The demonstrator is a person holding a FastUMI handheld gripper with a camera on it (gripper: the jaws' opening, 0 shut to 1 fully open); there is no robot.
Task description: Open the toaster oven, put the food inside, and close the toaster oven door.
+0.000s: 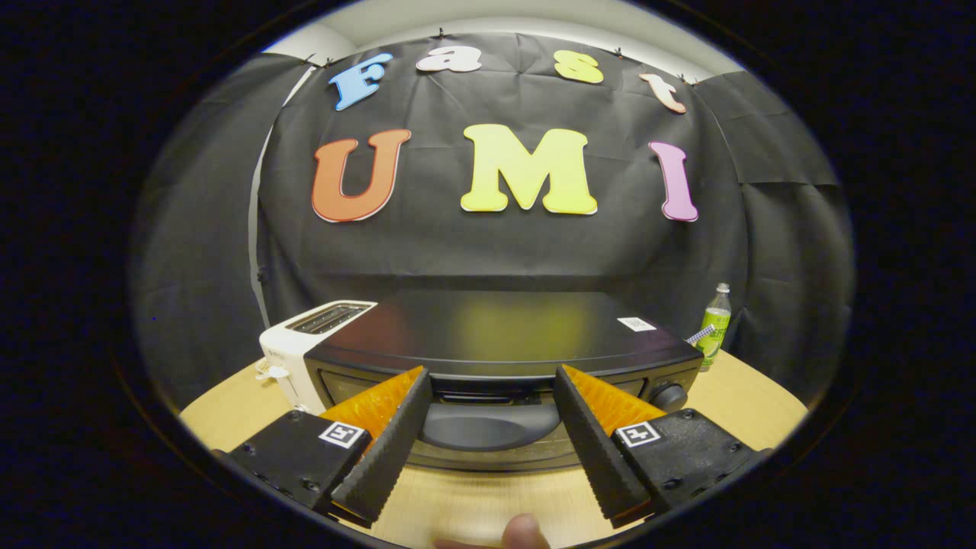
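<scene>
A black toaster oven (496,335) stands on the wooden table (473,503), just ahead of the fingers, its door shut. Its dark curved door handle (488,423) lies between the two fingers, at the height of their tips. My gripper (492,377) is open, the fingers spread either side of the handle and not pressing on it. A knob (669,396) sits at the oven's front right. A fingertip (524,531) of a person's hand shows low between the fingers. I see no food.
A white slot toaster (305,343) stands against the oven's left side. A green drink bottle (714,324) stands behind the oven's right corner. Bare wooden tabletop lies below the fingers and right of the oven.
</scene>
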